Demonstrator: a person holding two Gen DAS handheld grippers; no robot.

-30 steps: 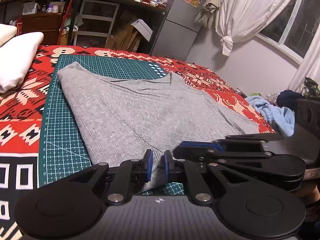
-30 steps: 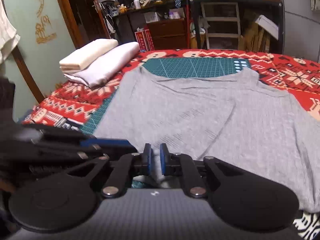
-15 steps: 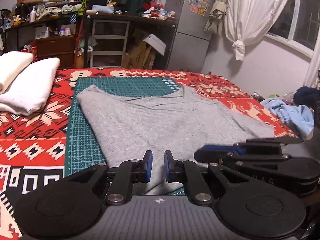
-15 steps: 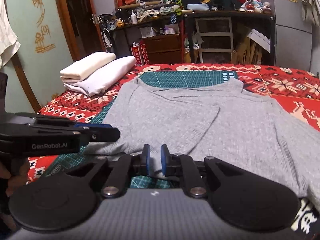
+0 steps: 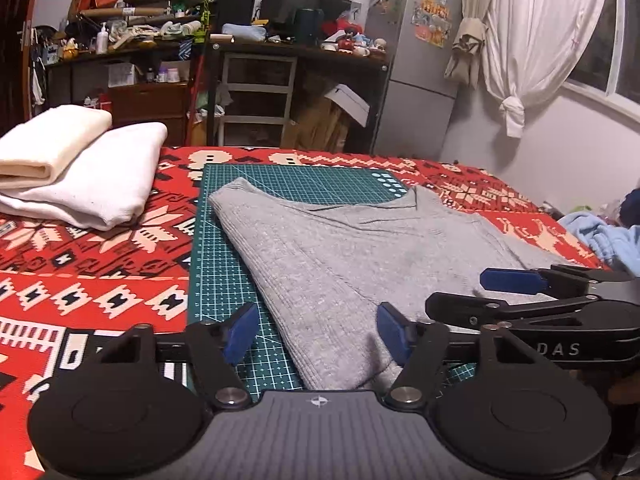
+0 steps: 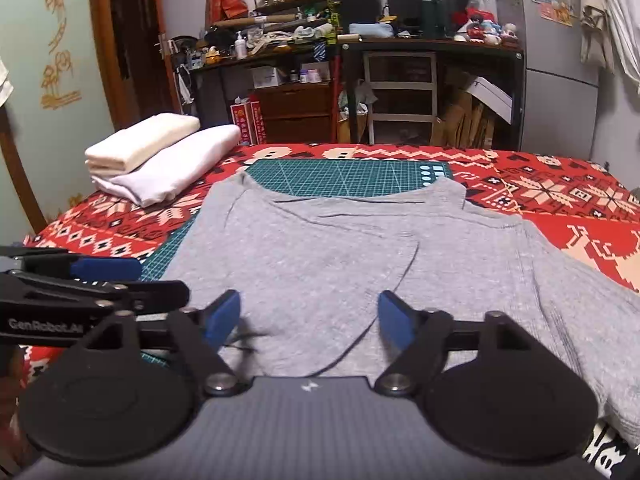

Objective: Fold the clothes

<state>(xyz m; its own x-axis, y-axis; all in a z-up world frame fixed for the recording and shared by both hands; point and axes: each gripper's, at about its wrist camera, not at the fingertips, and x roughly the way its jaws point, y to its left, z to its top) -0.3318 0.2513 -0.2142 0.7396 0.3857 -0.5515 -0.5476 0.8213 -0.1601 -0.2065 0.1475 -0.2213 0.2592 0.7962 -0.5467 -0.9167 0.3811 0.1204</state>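
A grey knit top [image 5: 360,256] lies flat on a green cutting mat [image 5: 224,272] on the bed, with its left side folded over the body; it also shows in the right wrist view [image 6: 320,256]. My left gripper [image 5: 316,332] is open and empty, just above the top's near edge. My right gripper [image 6: 310,318] is open and empty over the near hem. Each gripper shows at the side of the other's view: the right one [image 5: 540,300] and the left one [image 6: 80,284].
Two folded white cloths [image 5: 76,168] are stacked at the bed's far left, also seen in the right wrist view [image 6: 160,156]. A red patterned blanket [image 5: 80,272] covers the bed. Blue clothes [image 5: 600,236] lie off the right edge. Shelves and a fridge stand behind.
Both grippers were shut on the top's near edge and have opened, letting the cloth go. Both have lifted and tilted up, so more of the room shows.
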